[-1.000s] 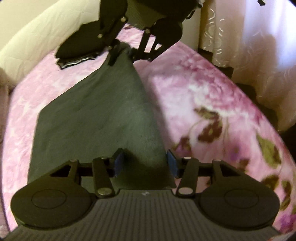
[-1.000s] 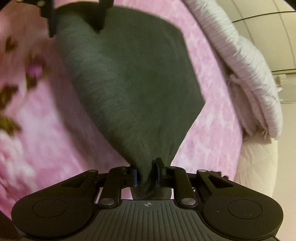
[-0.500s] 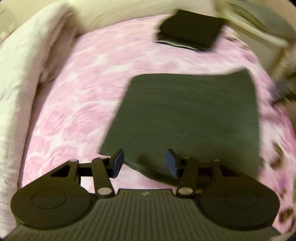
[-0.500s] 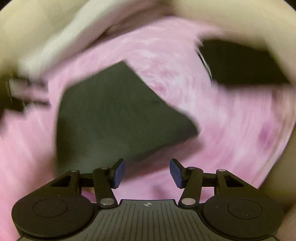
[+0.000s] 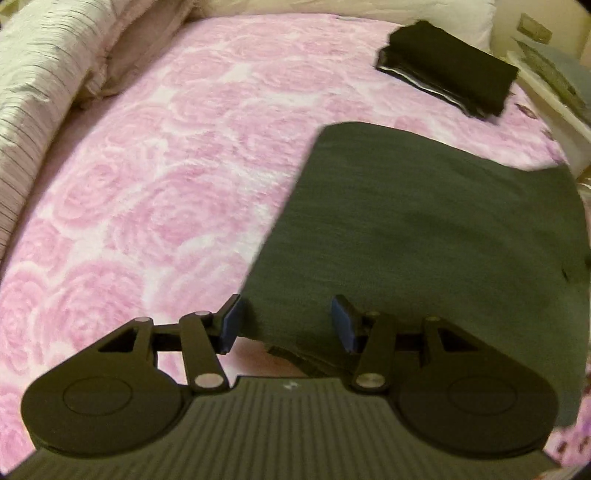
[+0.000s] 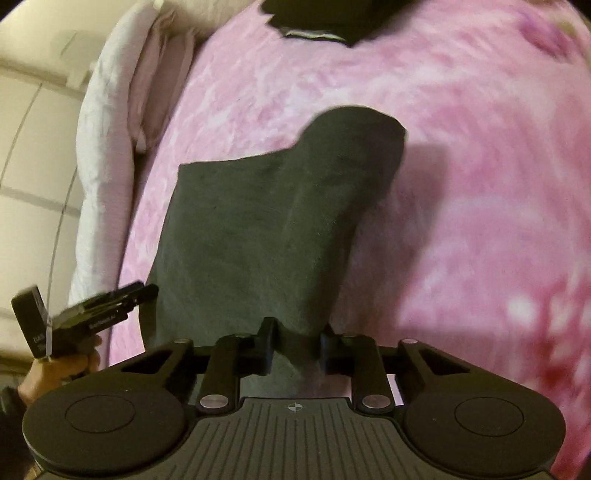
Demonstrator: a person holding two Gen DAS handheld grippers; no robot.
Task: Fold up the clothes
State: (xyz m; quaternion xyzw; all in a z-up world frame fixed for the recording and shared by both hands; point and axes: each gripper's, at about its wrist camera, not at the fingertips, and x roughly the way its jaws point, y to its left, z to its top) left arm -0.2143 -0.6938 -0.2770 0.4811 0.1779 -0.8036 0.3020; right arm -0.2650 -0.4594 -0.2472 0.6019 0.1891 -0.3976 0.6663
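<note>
A dark grey folded garment point(image 5: 424, 229) lies flat on the pink rose-patterned bedspread point(image 5: 166, 166). My left gripper point(image 5: 286, 325) is open at the garment's near left corner, with the cloth edge between the jaws but not pinched. In the right wrist view the garment point(image 6: 266, 221) has its far right corner humped up. My right gripper point(image 6: 295, 345) has cloth bunched between its jaws, which stand partly apart. The left gripper point(image 6: 122, 299) shows at the garment's left edge, held by a hand.
A stack of folded black clothes point(image 5: 447, 74) sits at the far side of the bed, also at the top of the right wrist view point(image 6: 321, 18). White striped pillows point(image 5: 37, 85) line the left side. A white bedside surface point(image 5: 550, 88) stands at far right.
Both grippers let go of the garment, which dropped flat onto the bed. Both then swung round to its near edge. The right gripper's jaws have closed in on the cloth.
</note>
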